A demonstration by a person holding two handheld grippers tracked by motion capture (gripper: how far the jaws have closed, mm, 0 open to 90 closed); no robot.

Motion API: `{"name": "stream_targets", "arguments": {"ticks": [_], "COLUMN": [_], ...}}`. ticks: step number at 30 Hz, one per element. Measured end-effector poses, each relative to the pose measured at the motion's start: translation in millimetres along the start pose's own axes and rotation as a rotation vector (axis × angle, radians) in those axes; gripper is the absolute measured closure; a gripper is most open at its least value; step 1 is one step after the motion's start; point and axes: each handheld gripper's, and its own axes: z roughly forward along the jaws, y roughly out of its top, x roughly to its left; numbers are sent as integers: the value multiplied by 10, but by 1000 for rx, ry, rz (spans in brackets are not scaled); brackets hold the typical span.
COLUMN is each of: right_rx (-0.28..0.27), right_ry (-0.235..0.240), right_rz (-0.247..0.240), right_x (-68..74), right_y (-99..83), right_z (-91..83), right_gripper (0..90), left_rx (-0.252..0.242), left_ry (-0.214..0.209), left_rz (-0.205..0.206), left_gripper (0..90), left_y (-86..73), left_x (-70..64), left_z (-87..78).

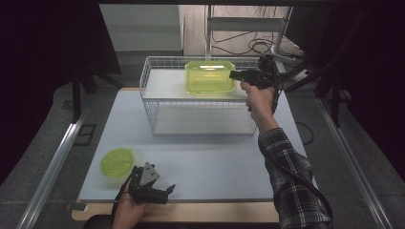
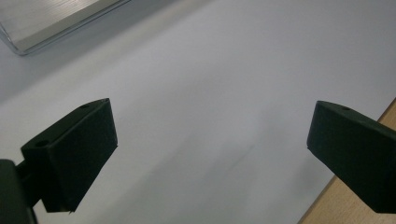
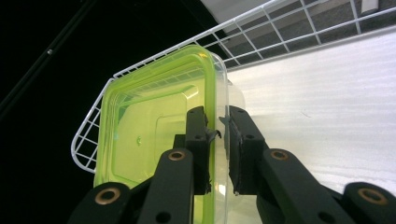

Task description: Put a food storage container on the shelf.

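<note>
Far left of the table (image 1: 200,157), near the front edge: small round green bowl (image 1: 116,163), sitting flat, nothing touching it. Just right of that, the left gripper (image 1: 170,189) low over the table by the front edge, jaws spread wide and empty; same story in the left gripper view, left gripper (image 2: 210,154) with bare white table (image 2: 224,70) between the two black pads and a strip of wooden edge showing at the lower right. Bowl and left gripper close together but apart. Further along, toward the back of the table, a white wire rack (image 1: 157,95) with two levels. On the upper level, a rectangular green container (image 1: 209,76) with a clear rim, close to the rack's back rail. At its right end, the right gripper (image 1: 235,74) reaching in from the side, hand and plaid sleeve trailing back toward the near right. In the right gripper view, right gripper (image 3: 218,135) clamped on the container (image 3: 154,135), one jaw on the inside of the wall, the other on the outside, thin clear rim pinched between. Container looks tipped in that view, but hard to say whether lifted or resting on the shelf.
</note>
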Motion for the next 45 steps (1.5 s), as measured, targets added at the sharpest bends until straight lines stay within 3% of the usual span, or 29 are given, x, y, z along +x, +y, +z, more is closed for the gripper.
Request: {"name": "stream_targets", "arguments": {"ticks": [12,17,21,32,45], "right_rx": [4,3,8,23,54], "right_ry": [-110,-109,-133,-99,-81], "right_rz": [-97,-103,-141,-255,-413], "right_x": [18,4,25,111,143], "right_y": [22,31,47,-20,-287], "right_z": [117,161,165,-32,-285], "right_gripper": [703,676,608,418,259], "left_rx": [3,4,2,-12,-23], "left_ry": [-2,-4,-3,-15,-23], "left_rz": [2,5,2,-10,-17], "left_gripper": [13,14,13,12,12], "left_y": [0,1,0,3,4], "left_x": [2,-1,1,5,7], "left_z": [1,2,1,-3,-7]}}
